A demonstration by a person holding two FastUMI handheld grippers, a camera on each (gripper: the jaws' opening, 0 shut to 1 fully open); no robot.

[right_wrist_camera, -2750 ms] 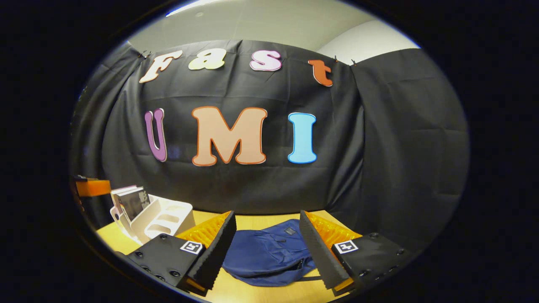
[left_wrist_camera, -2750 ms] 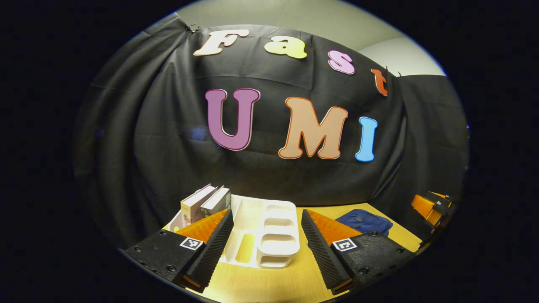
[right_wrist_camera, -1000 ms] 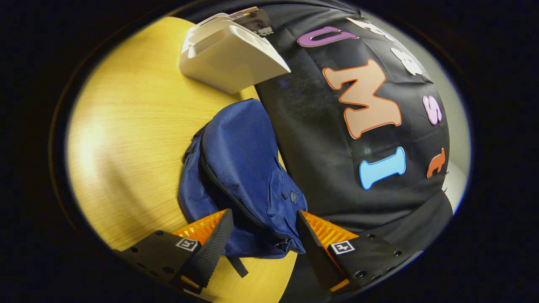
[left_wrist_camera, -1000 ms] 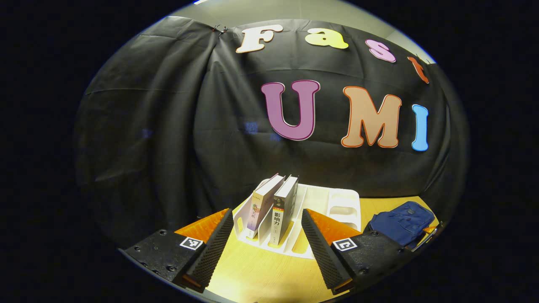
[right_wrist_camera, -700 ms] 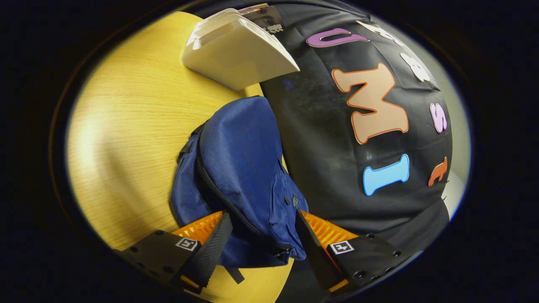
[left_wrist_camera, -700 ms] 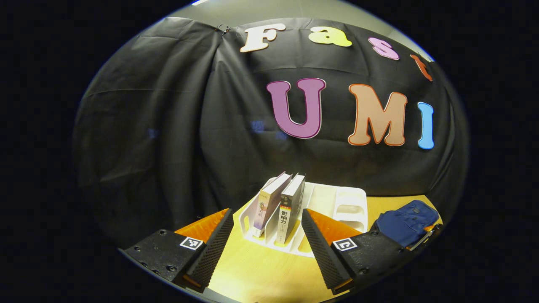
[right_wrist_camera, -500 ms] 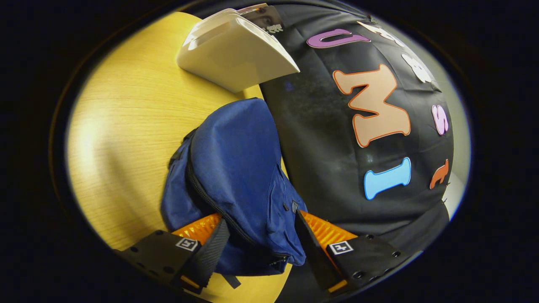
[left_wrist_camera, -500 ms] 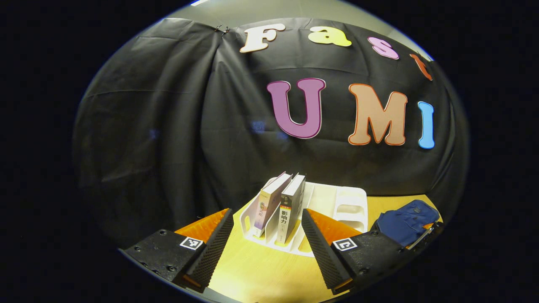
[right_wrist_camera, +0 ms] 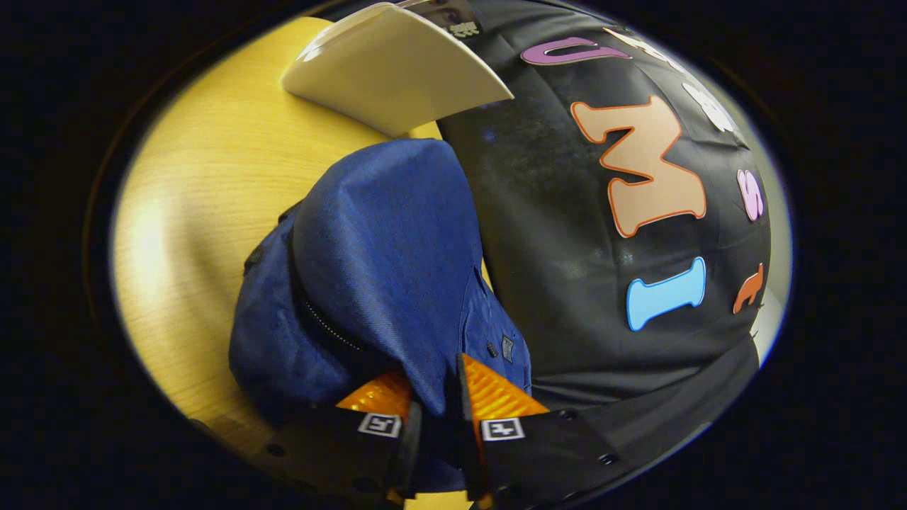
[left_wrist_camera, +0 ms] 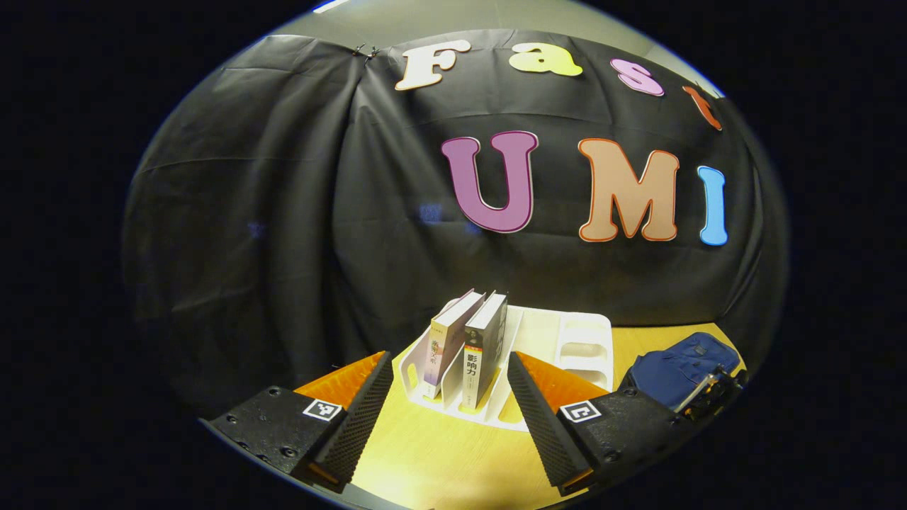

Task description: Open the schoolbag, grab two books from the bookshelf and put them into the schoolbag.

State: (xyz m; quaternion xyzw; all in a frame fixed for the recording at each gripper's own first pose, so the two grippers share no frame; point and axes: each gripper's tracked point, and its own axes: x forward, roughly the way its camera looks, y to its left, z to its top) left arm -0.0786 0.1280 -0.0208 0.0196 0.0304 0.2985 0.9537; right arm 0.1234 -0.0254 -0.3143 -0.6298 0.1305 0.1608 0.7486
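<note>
Right gripper (right_wrist_camera: 438,414) with jaws pinched tight on a fold of the dark blue fabric schoolbag (right_wrist_camera: 368,241) lying on the yellow wooden bench (right_wrist_camera: 191,184), left gripper (left_wrist_camera: 450,397) jaws wide, facing two upright books (left_wrist_camera: 468,347) in the white plastic bookshelf (left_wrist_camera: 567,340).

Dark book (left_wrist_camera: 483,354) spine: "影响力", set vertically.
Pale book (left_wrist_camera: 443,347) spine: print too small to read.
Bag (right_wrist_camera: 382,234) patch: unreadable.
Left gripper (left_wrist_camera: 450,418), right gripper (right_wrist_camera: 434,439): square black-and-white code tags, no letters.
</note>
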